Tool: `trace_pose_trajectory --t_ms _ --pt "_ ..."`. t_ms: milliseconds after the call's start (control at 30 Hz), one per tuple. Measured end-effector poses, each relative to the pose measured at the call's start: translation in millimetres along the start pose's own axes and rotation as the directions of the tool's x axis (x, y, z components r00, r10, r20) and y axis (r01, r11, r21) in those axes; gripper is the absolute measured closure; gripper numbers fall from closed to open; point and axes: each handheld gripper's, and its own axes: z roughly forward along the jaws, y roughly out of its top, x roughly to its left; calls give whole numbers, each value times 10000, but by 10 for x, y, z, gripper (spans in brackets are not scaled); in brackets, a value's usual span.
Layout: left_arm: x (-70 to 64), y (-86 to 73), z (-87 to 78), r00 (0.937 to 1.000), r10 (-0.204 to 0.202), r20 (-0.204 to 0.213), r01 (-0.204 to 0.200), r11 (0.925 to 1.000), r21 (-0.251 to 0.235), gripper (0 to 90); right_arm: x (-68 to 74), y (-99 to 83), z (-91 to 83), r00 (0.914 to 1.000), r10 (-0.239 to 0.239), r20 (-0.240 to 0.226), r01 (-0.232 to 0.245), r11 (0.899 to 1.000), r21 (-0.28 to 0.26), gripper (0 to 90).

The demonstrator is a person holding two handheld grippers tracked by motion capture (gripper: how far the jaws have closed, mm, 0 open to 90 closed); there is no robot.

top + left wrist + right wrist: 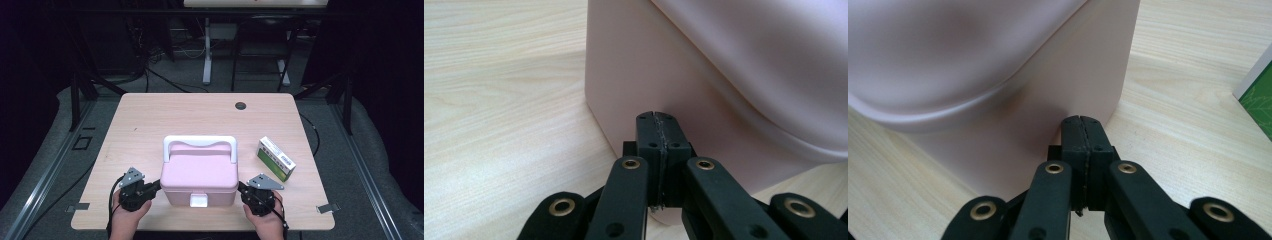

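Both tongs, left gripper [150, 188] and right gripper [245, 189], are pressed together against our pink box [200, 175]. Its white handle [199, 143] lies back. We cannot see its far side.

The surface [150, 120] is a pale wood-grain top with rounded corners, standing on a grey floor [360, 165]. A pink box [200, 175] with a white handle and a white front latch sits on it just toward six o'clock from the centre. At about four o'clock, near the box but apart from it, lies a small green-and-white carton [276, 158], turned at an angle. A dark round grommet [240, 105] is set into the surface toward twelve o'clock.
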Motion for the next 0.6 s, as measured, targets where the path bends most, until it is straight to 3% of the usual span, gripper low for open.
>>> trace_pose_trajectory --t_ms 600 --pt "-62 -84 -104 9998 -94 164 92 9999 116 900 53 -56 -105 9999 47 -91 -45 9998 183 900"
